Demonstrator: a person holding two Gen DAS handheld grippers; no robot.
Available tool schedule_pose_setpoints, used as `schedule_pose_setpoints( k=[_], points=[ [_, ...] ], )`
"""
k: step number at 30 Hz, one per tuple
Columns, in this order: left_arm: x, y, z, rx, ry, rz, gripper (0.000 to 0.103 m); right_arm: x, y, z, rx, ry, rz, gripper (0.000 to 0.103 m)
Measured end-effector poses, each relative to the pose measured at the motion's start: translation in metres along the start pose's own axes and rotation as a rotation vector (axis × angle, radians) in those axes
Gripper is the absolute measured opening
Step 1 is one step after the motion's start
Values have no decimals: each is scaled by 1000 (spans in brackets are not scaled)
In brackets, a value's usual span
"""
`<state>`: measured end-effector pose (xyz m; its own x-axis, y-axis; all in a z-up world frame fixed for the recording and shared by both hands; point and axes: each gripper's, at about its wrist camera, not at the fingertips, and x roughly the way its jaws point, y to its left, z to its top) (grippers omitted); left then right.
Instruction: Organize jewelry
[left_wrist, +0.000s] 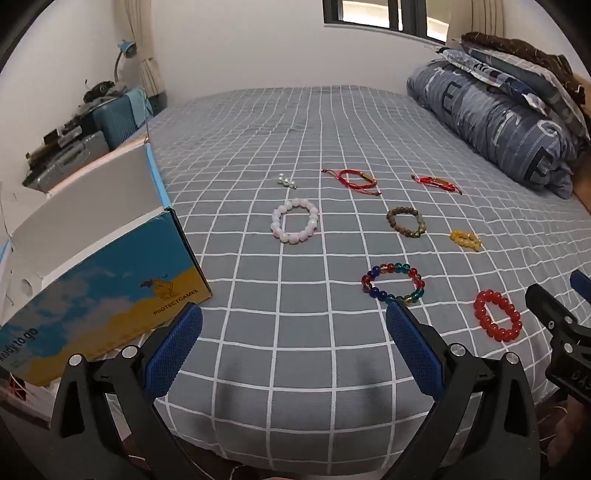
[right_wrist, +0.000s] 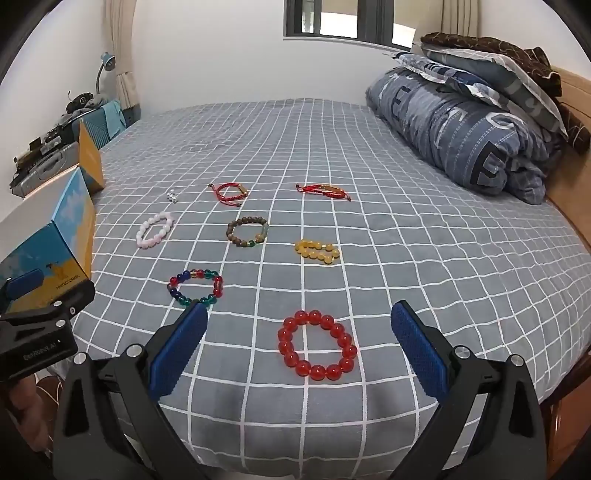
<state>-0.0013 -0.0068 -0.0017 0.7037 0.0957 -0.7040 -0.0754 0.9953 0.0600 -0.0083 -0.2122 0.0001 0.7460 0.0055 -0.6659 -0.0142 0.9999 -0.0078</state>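
Several bracelets lie spread on a grey checked bedsheet (right_wrist: 406, 258). Nearest is a red bead bracelet (right_wrist: 317, 345), (left_wrist: 498, 315); my right gripper (right_wrist: 299, 328) hangs open just above and in front of it, touching nothing. A multicolour bead bracelet (left_wrist: 393, 283), (right_wrist: 195, 288) lies beyond my left gripper (left_wrist: 293, 328), which is open and empty. Farther off lie a pink bead bracelet (left_wrist: 295, 225), a brown bead bracelet (left_wrist: 406, 221), a yellow bead bracelet (right_wrist: 317, 251), two red cord bracelets (left_wrist: 354, 179), (left_wrist: 437, 182) and small pearl pieces (left_wrist: 286, 181). An open blue and yellow box (left_wrist: 110, 280) stands at the left.
Folded blue bedding and pillows (right_wrist: 469, 122) are piled at the right back. A bedside stand with luggage and a lamp (left_wrist: 92, 122) is at the far left. A window (right_wrist: 347, 22) is in the white back wall. The bed's near edge runs under both grippers.
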Motion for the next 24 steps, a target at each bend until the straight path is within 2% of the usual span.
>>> schedule_pose_setpoints(
  k=[24],
  points=[
    [1, -1, -1, -17, 11, -17, 97, 7, -1, -1, 13, 15, -15, 96]
  ],
)
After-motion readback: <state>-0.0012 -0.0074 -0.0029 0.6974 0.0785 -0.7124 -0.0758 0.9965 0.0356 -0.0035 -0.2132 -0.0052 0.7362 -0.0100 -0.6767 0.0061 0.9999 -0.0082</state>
